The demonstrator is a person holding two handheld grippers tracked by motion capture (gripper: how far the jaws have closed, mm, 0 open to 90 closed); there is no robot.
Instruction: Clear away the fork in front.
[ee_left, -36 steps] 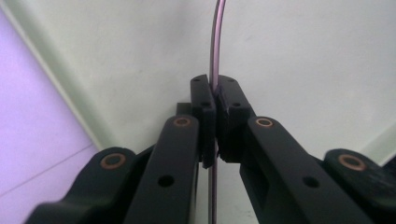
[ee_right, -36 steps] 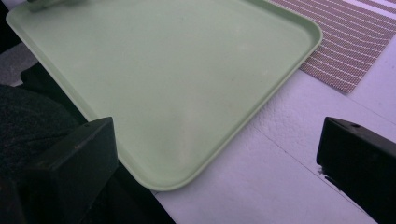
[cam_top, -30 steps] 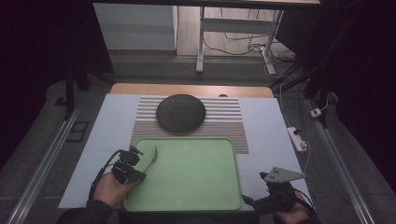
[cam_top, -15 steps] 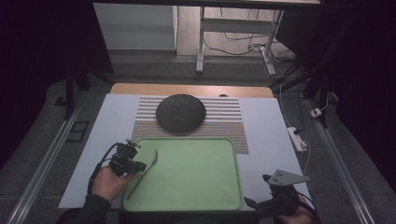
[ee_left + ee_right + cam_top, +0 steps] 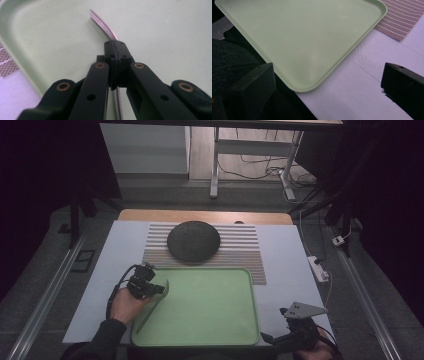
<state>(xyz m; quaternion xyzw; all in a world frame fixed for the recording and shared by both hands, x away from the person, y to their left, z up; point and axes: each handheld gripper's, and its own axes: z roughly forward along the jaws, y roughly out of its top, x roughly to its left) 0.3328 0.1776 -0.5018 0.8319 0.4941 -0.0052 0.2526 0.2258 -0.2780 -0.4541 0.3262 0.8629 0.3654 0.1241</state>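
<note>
A light green tray [image 5: 235,330] lies at the near middle of the table. A thin green sheet [image 5: 152,306] lines it, and its left edge stands lifted and curled. My left gripper [image 5: 159,289] is shut on that edge near the tray's far left corner. In the left gripper view the jaws have just been closing a little further, and the gripper [image 5: 115,48] pinches the curved sheet [image 5: 101,23] edge-on over the tray [image 5: 15,50]. My right gripper [image 5: 270,339] rests by the tray's near right corner. In the right gripper view that gripper [image 5: 327,83] is open over the white table surface beside the tray [image 5: 299,37].
A dark round domed object [image 5: 193,240] sits on a striped mat [image 5: 240,252] behind the tray. A white power strip [image 5: 318,268] lies off the table's right edge. White table covering [image 5: 107,270] stretches left of the tray.
My left gripper has moved a little farther from the person and upward with the sheet's edge, so more of the left edge stands peeled off the tray. The right gripper has stayed put.
</note>
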